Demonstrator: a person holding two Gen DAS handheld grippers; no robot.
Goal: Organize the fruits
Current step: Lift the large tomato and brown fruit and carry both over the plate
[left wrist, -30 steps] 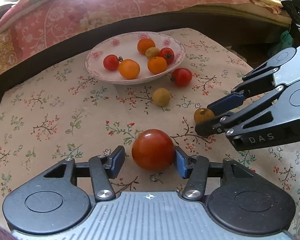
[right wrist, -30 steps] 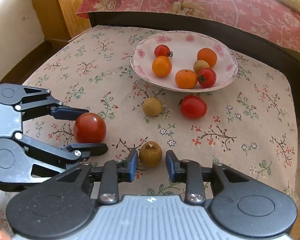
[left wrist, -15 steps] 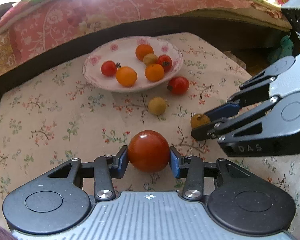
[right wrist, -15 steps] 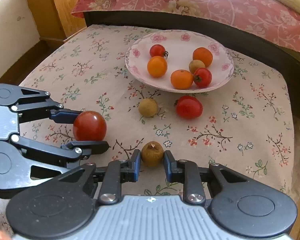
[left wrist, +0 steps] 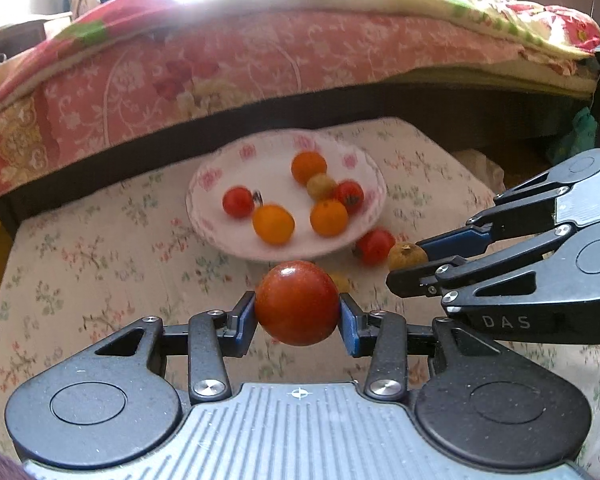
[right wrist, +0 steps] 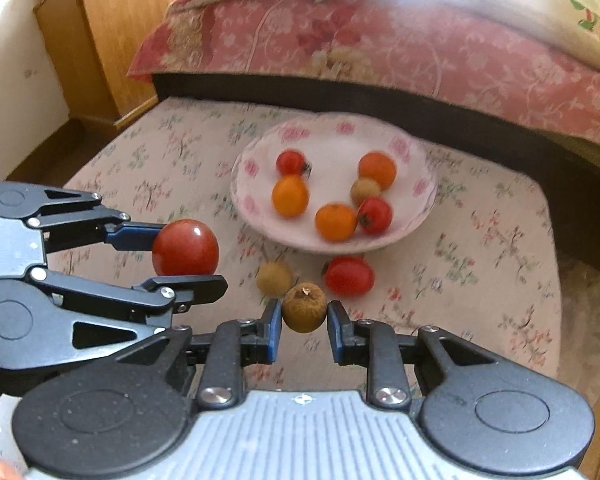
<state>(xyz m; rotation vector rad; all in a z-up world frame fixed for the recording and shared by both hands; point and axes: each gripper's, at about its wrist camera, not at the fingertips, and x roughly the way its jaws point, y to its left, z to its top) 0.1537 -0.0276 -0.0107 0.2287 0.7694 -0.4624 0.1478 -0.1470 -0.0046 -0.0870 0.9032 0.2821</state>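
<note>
Both tongs are now carrying fruit clear of the table [right wrist: 500,240]; half a second ago both fruits were gripped much lower, at or just off the cloth. The left tongs [left wrist: 297,309] are clamping the large red tomato [left wrist: 297,307] and rising toward the plate [left wrist: 364,168]. The right tongs [right wrist: 303,313] are clamping the small brown fruit [right wrist: 304,306], also lifted and advancing. The plate is sitting at the far middle, already holding six fruits. One red tomato [right wrist: 349,276] and one yellowish fruit [right wrist: 274,277] are remaining on the cloth just near of the plate. Judgement: both picks are succeeding; transport to the plate is under way, release comes next.
</note>
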